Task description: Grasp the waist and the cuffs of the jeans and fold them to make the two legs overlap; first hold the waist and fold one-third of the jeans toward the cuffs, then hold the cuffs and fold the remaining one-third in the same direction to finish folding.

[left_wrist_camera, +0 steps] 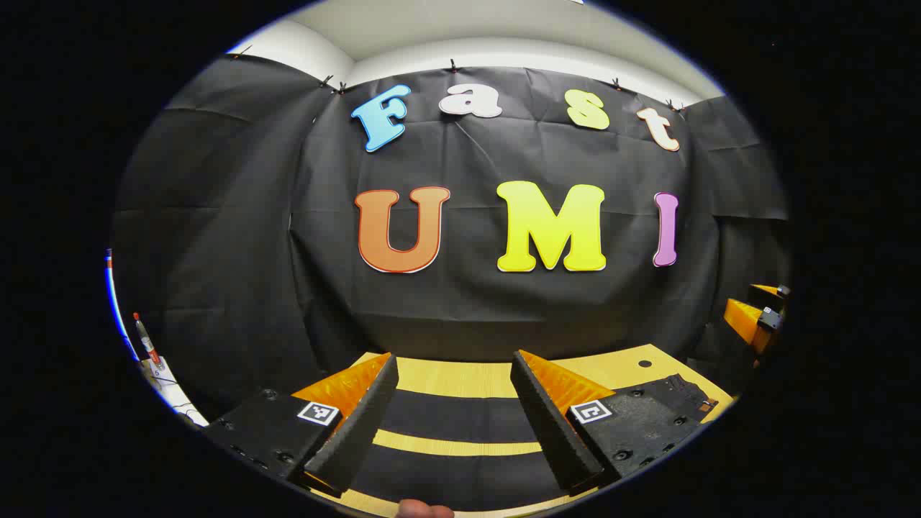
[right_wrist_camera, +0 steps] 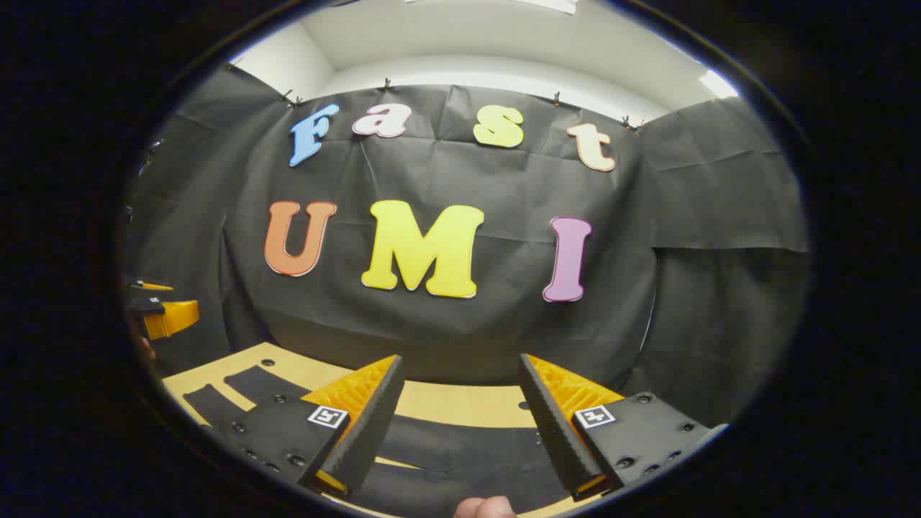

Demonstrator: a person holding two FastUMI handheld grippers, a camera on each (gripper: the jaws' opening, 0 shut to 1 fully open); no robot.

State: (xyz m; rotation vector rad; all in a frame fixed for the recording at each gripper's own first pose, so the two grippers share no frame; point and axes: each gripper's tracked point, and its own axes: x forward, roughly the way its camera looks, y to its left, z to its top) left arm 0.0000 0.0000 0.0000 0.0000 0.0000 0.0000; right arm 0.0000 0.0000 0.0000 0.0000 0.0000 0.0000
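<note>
Black jeans (left_wrist_camera: 455, 419) lie flat on the wooden table (left_wrist_camera: 460, 378), the two legs showing as dark bands with a strip of wood between them. One end of the jeans, with rivets, lies at the right (left_wrist_camera: 680, 394). My left gripper (left_wrist_camera: 455, 358) hovers open above the legs, nothing between its fingers. In the right gripper view the jeans (right_wrist_camera: 460, 450) run under my open right gripper (right_wrist_camera: 460, 358), and two separate leg ends (right_wrist_camera: 216, 397) reach toward the left. Neither gripper touches the cloth.
The other gripper's orange body appears at the right edge (left_wrist_camera: 755, 316) and at the left edge (right_wrist_camera: 164, 315), beside a hand (right_wrist_camera: 144, 347). A round hole (left_wrist_camera: 645, 363) sits in the tabletop. A red-tipped pen (left_wrist_camera: 146, 338) stands far left. Black cloth walls close the back.
</note>
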